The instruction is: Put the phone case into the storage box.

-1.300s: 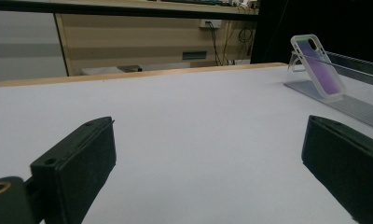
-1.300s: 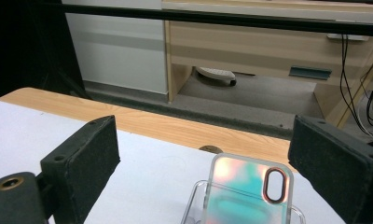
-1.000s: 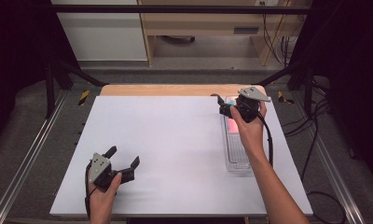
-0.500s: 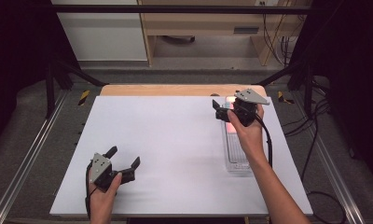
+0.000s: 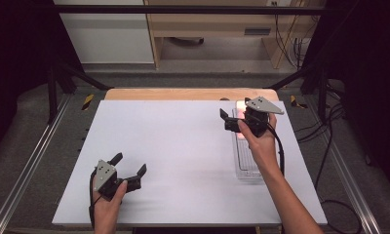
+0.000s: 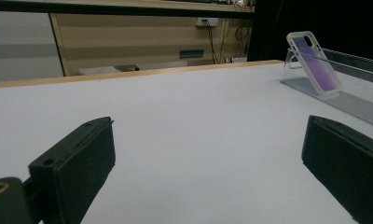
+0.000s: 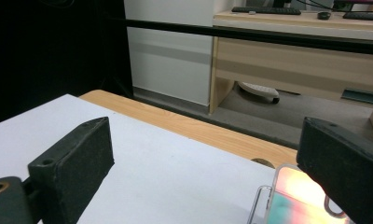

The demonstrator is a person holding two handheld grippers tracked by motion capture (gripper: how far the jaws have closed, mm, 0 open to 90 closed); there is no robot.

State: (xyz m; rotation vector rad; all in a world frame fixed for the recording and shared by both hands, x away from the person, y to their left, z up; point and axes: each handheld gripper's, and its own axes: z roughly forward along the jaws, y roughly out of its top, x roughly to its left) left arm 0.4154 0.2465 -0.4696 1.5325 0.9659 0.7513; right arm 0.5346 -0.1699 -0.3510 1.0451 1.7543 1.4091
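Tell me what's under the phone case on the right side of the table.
The phone case leans in a clear slotted rack on the white table. The right hand covers part of the rack in the high view.

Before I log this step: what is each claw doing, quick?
Left claw: open, holding nothing, low over the white table.
Right claw: jaws have just been opening, nothing between them, beside the phone case on its clear stand.

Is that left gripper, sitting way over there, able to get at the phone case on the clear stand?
Probably yes: only bare white table lies between the left gripper and the phone case, though the right gripper hovers close beside it.
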